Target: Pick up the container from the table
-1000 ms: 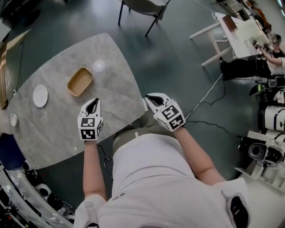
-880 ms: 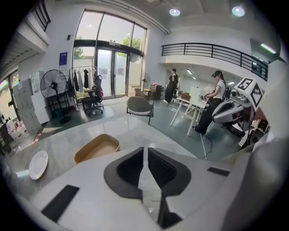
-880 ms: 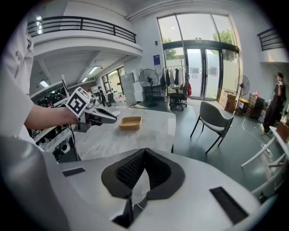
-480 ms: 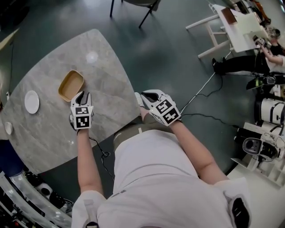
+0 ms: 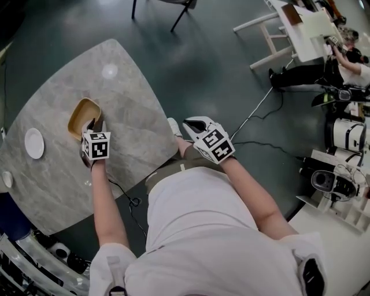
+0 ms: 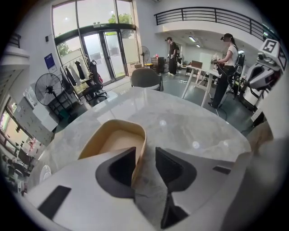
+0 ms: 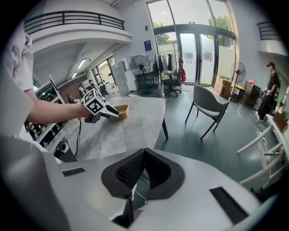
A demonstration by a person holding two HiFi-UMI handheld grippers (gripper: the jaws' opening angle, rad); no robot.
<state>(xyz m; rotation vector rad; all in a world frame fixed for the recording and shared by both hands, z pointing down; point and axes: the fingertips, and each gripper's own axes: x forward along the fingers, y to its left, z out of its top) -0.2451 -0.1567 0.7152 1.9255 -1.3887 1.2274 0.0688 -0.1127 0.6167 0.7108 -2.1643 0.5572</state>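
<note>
The tan oval container [image 5: 80, 111] lies on the grey marble table [image 5: 130, 115], left of the middle. My left gripper [image 5: 94, 124] has come down on its near end. In the left gripper view the container's side wall [image 6: 141, 151] stands between the jaws, one jaw inside the container and one outside. The jaws are opening and the pads stay clear of the wall. My right gripper [image 5: 195, 124] hangs off the table's near right edge, shut with nothing in it [image 7: 143, 155]. From the right gripper view the container [image 7: 120, 109] shows just past the left gripper [image 7: 100, 109].
A white plate [image 5: 34, 143] lies to the left of the container, and a small white dish [image 5: 5, 178] sits near the table's left edge. A chair [image 5: 167, 4] stands beyond the table. A cable [image 5: 263, 113] runs across the dark floor on the right.
My left gripper moved forward and down across the table to the container, and its jaws went from shut to open around the wall. The right gripper dipped only slightly.
</note>
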